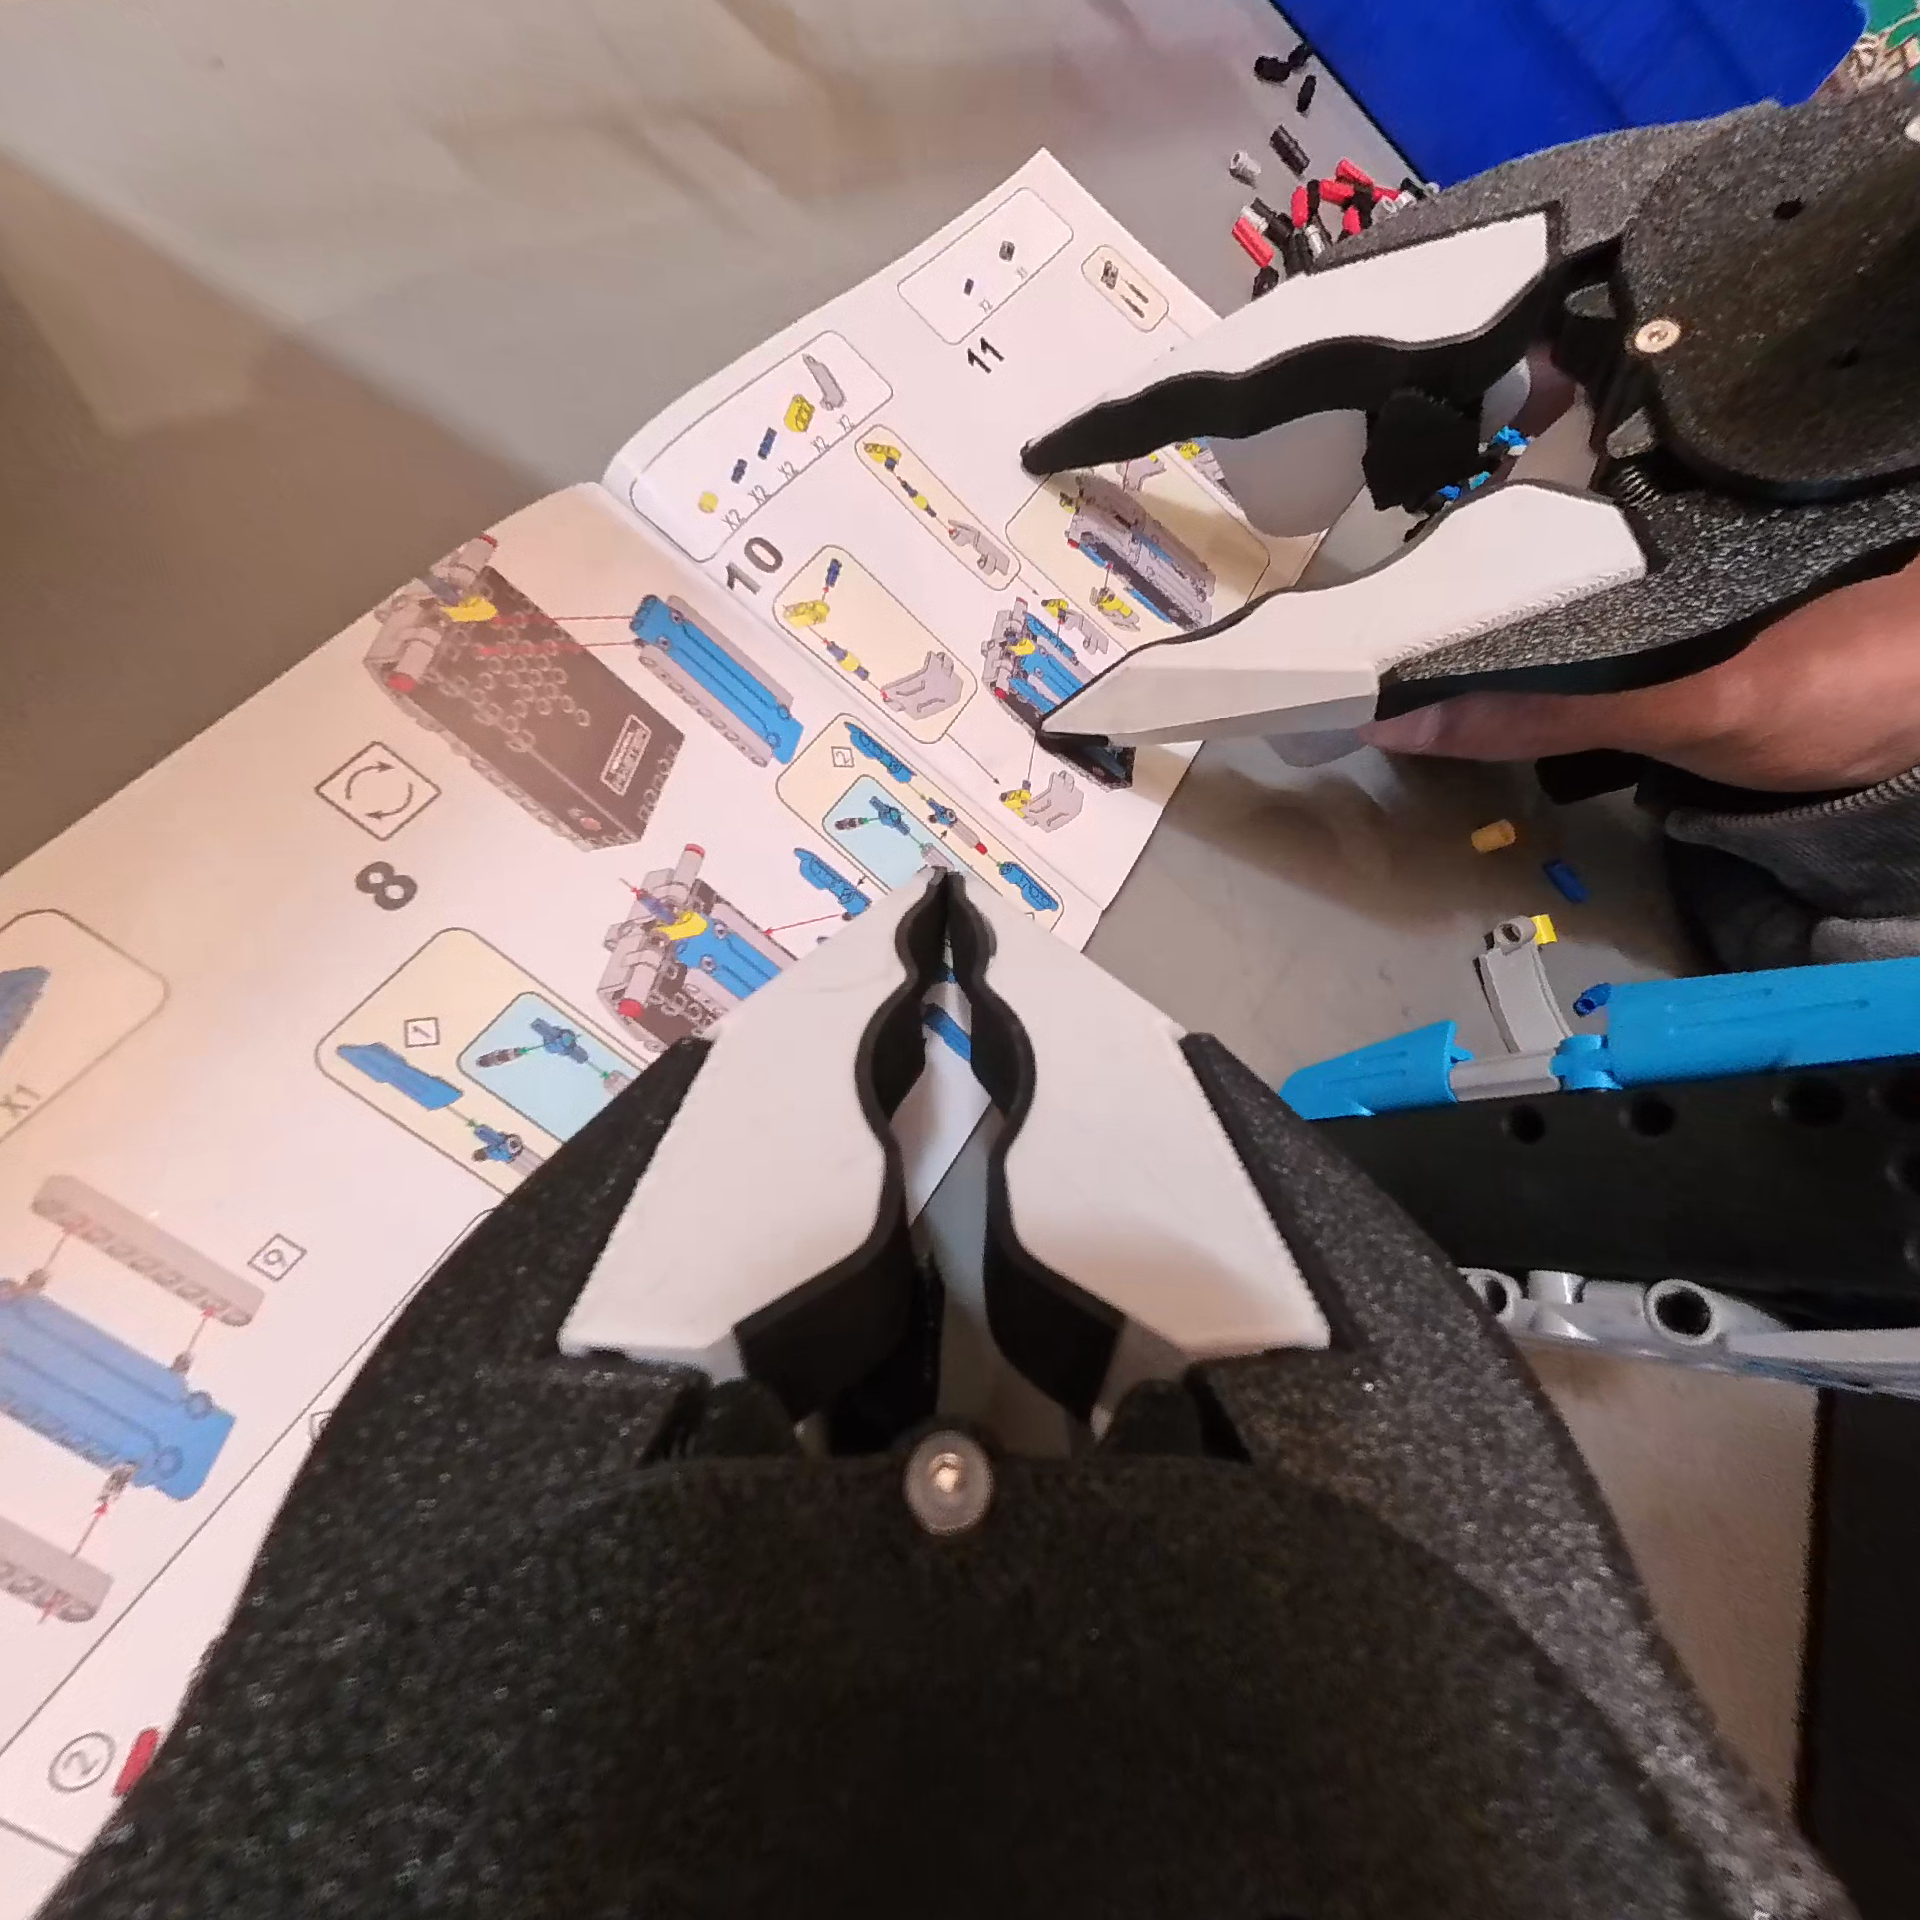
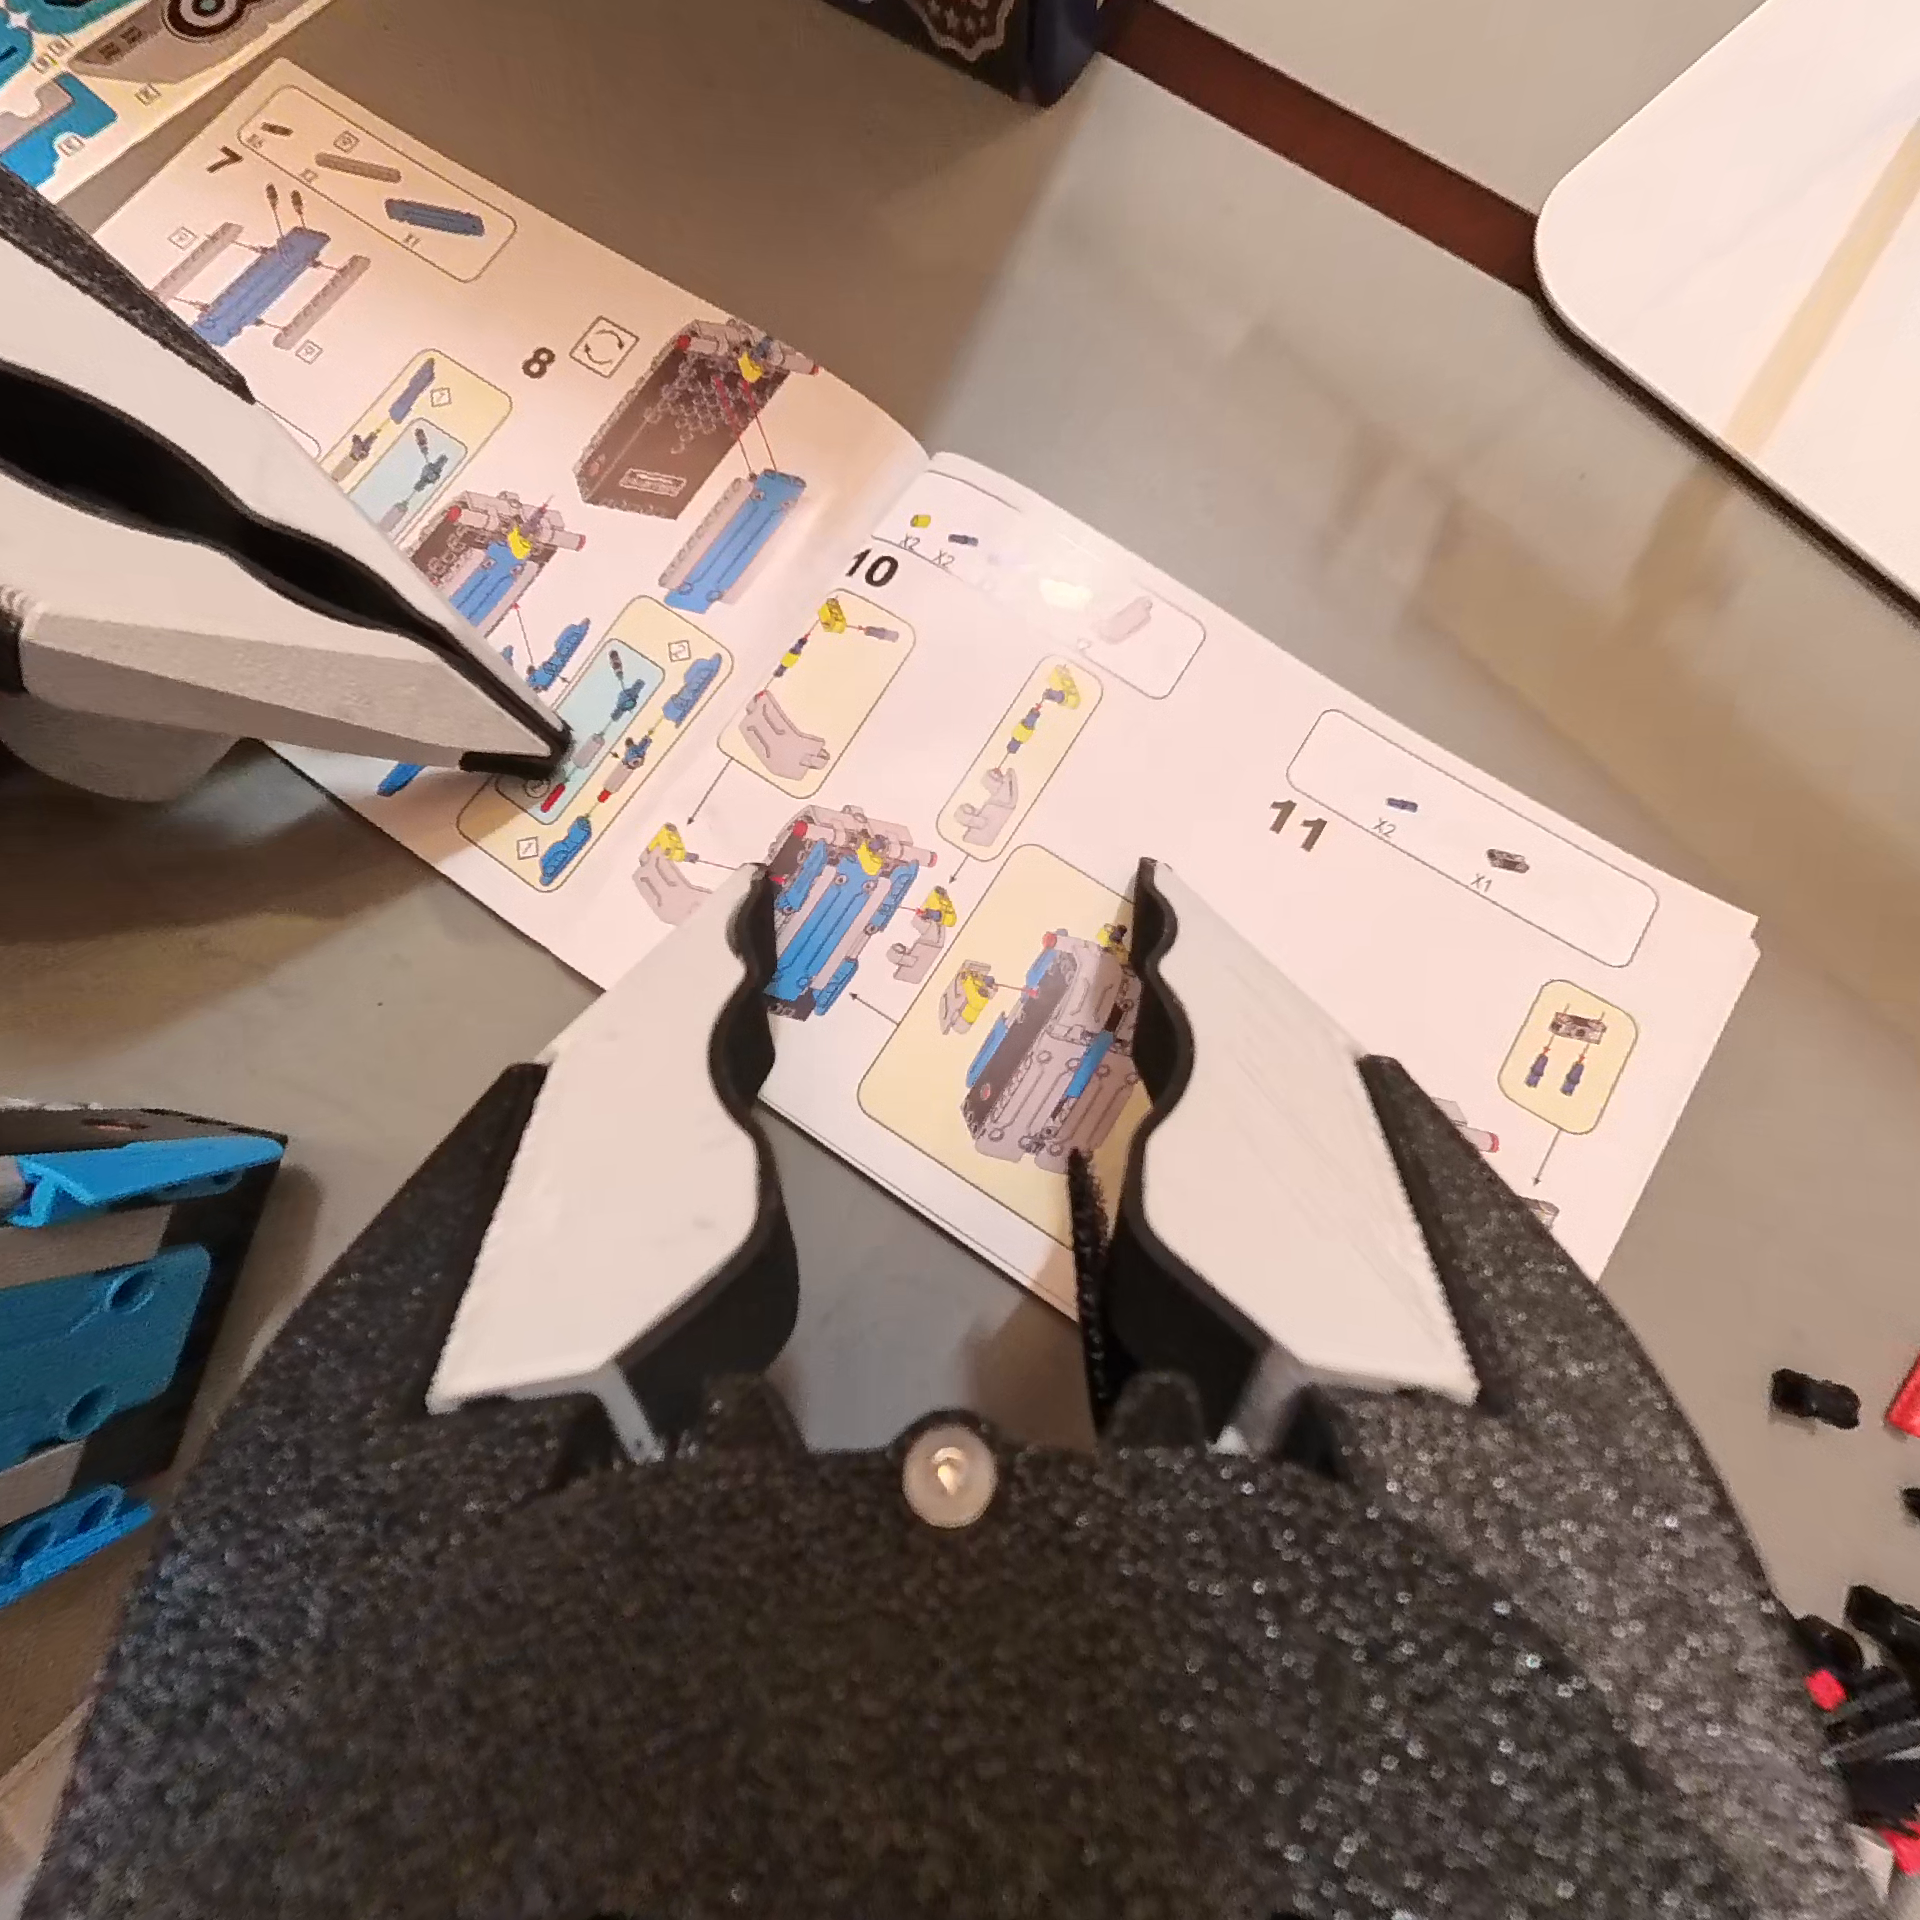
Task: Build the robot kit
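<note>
the left gripper is pinched closed over the instruction booklet – nothing gripped; the right gripper is spread wide above its far page, a blue-and-black brick model lying just right.

Booklet: flat on counter, no bar to passage. Obstacles: blue-black model just beside left gripper; loose pegs beyond right gripper; blue bin behind pegs. Bare counter beyond booklet
</note>
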The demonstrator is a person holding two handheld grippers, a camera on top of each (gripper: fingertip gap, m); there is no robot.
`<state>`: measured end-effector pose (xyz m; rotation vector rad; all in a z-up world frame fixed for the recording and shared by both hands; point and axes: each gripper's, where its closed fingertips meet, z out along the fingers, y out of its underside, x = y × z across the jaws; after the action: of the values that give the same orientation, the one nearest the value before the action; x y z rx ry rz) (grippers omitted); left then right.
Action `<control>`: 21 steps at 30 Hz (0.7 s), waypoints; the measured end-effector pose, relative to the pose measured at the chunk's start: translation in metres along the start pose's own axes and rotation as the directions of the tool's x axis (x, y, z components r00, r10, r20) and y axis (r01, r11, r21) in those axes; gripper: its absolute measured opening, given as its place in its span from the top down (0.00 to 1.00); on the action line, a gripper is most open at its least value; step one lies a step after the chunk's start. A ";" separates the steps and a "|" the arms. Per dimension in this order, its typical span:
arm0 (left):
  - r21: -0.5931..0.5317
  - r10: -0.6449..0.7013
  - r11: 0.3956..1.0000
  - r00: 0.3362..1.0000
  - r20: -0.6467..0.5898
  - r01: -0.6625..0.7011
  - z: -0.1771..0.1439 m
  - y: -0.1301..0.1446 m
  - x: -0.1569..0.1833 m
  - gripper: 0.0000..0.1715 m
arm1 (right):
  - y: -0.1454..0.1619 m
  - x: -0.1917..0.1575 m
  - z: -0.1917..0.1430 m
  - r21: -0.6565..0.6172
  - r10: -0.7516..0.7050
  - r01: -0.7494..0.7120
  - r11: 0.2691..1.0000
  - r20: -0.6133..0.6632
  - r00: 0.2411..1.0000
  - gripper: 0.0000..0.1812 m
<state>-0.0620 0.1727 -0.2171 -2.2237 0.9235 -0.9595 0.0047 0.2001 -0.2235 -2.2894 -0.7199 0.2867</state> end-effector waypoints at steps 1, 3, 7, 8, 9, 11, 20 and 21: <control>0.001 -0.004 1.000 1.000 -0.003 0.004 0.000 0.000 0.000 1.00 | 0.000 0.000 0.000 0.000 0.000 0.000 1.000 0.000 1.000 0.62; 0.001 -0.009 1.000 1.000 -0.008 0.009 0.000 0.000 0.000 1.00 | 0.000 0.000 0.000 -0.001 -0.002 0.002 1.000 0.001 1.000 0.61; -0.001 0.005 1.000 1.000 0.005 -0.005 0.000 0.000 0.000 1.00 | 0.000 0.000 0.000 -0.012 -0.006 0.006 1.000 0.002 1.000 0.61; -0.002 0.010 1.000 1.000 0.008 -0.010 0.000 0.000 0.000 1.00 | 0.000 0.000 0.000 -0.015 -0.005 0.005 1.000 0.003 1.000 0.61; -0.002 0.013 1.000 1.000 0.011 -0.013 0.000 0.000 0.000 1.00 | 0.000 0.000 0.000 -0.018 -0.005 0.005 1.000 0.002 1.000 0.61; -0.003 0.019 1.000 1.000 0.016 -0.019 0.000 0.000 0.000 1.00 | 0.000 0.000 0.000 -0.019 -0.005 0.005 1.000 0.003 1.000 0.61; -0.022 0.108 0.994 0.990 0.095 -0.106 0.002 0.002 -0.001 1.00 | -0.020 -0.008 -0.024 0.039 -0.038 0.037 0.999 0.028 0.999 0.61; -0.023 0.111 0.994 0.989 0.098 -0.109 0.002 0.002 -0.001 1.00 | -0.031 -0.011 -0.046 0.094 -0.069 0.068 0.993 0.005 0.998 0.62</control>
<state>-0.0618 0.1722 -0.2200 -2.1884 1.0010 -0.7874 0.0010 0.1860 -0.1690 -2.1714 -0.7708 0.2918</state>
